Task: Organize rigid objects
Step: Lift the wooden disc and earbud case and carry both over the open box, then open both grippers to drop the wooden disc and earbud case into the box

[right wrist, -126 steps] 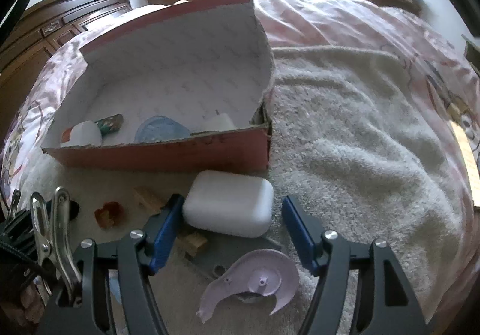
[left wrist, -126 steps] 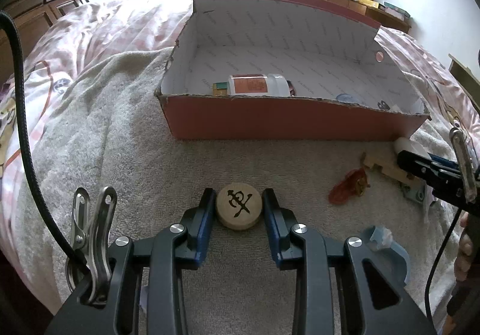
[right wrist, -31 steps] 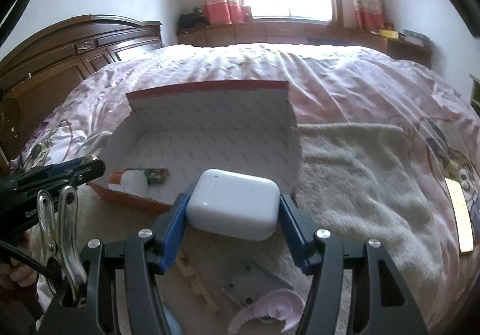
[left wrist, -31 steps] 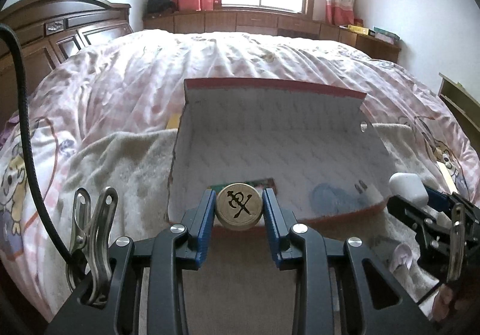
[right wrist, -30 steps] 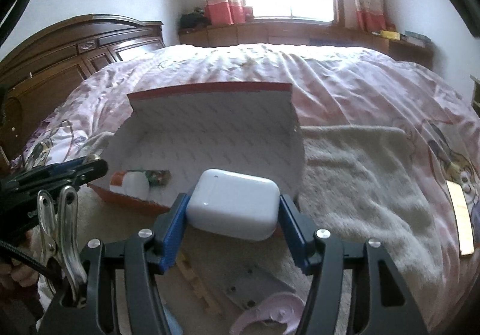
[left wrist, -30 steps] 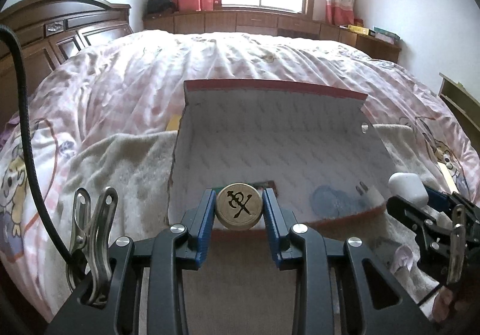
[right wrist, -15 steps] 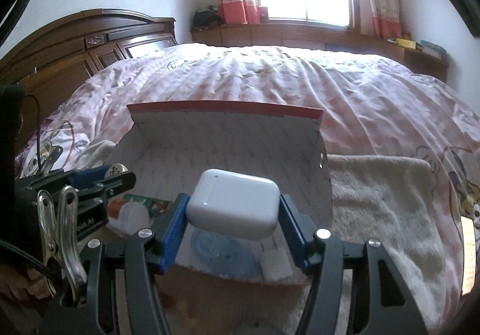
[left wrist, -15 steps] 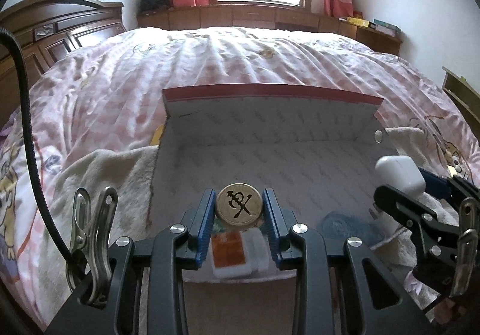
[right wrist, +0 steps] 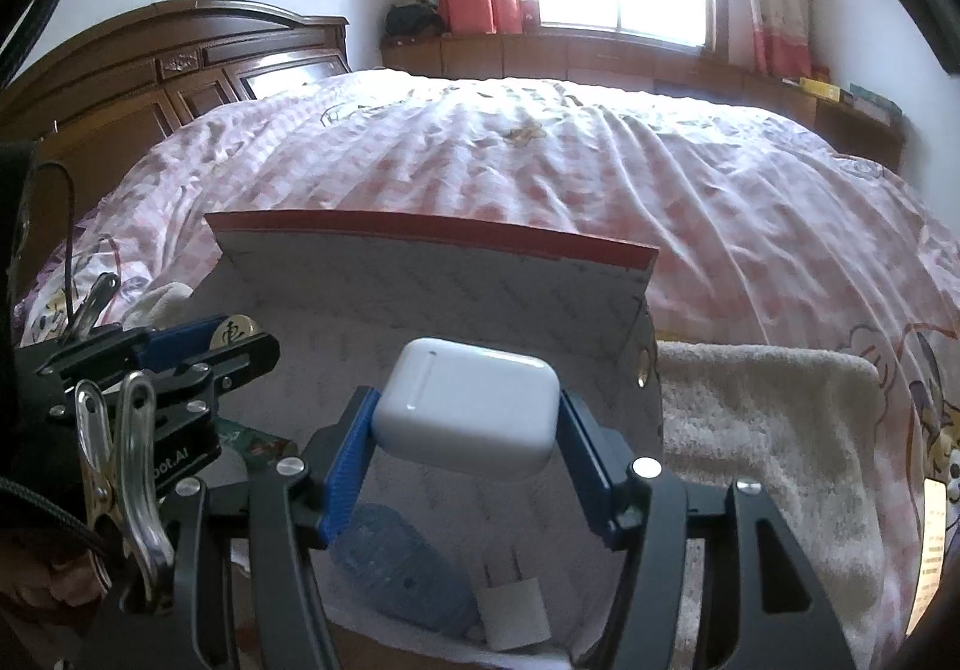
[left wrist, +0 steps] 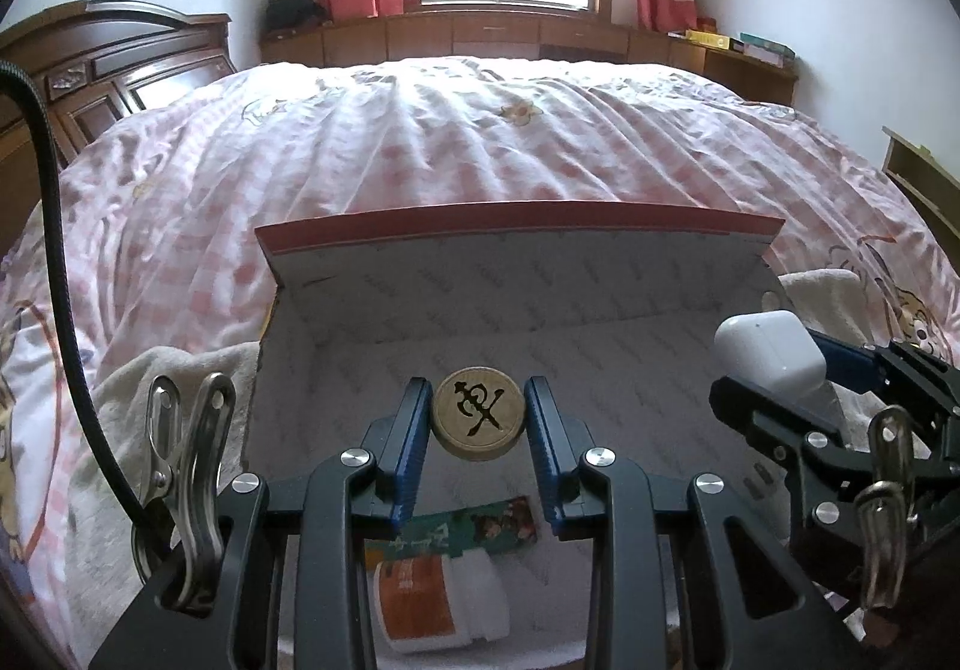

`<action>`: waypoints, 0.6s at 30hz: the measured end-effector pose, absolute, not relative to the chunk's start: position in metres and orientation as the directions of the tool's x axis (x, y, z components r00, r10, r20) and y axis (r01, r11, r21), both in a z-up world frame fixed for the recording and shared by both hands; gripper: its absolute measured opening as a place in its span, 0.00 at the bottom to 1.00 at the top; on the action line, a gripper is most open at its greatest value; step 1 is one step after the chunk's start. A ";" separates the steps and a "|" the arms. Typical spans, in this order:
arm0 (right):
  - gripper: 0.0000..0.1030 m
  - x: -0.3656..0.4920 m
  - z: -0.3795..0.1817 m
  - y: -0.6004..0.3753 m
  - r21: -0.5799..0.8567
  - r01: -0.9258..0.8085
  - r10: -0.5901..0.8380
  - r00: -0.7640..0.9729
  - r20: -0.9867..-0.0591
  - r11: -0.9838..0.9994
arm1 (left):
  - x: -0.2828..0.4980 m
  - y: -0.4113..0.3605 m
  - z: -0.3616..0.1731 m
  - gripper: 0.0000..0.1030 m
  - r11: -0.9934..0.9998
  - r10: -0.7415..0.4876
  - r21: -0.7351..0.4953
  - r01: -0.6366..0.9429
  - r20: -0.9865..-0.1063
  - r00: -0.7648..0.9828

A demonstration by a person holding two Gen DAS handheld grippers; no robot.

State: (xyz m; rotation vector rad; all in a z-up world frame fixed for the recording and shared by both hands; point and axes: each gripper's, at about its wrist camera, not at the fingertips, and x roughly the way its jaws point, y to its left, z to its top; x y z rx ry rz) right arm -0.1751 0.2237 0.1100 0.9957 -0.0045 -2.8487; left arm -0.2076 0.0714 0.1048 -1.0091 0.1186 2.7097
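Above the open box [left wrist: 516,274], the left hand-held gripper [left wrist: 478,421] clamps a round chess piece [left wrist: 478,419], face toward the camera; the right hand-held gripper [right wrist: 465,412] grips a white earbud case [right wrist: 467,407], long axis crosswise.

A wide bed [left wrist: 480,141] under a pink checked quilt [right wrist: 540,172] carries everything. On it, ahead of and below both claws, sits an open red-edged cardboard box [left wrist: 516,274]. A cream fleece blanket [right wrist: 774,430] lies spread on the quilt, reaching right of the right claw and left of the left one.
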 end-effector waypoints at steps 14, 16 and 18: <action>0.61 -0.194 0.089 0.214 0.011 0.122 -0.097 -0.729 -0.678 -0.992 | -0.221 0.069 0.086 0.31 -0.969 0.192 -0.020 -0.248 -0.694 -0.693; 0.61 -0.196 0.088 0.215 0.014 0.121 -0.098 -0.724 -0.682 -0.993 | -0.222 0.069 0.085 0.32 -0.968 0.193 -0.021 -0.249 -0.698 -0.690; 0.61 -0.198 0.087 0.215 0.018 0.119 -0.099 -0.720 -0.686 -0.993 | -0.222 0.070 0.084 0.32 -0.970 0.188 -0.021 -0.244 -0.702 -0.687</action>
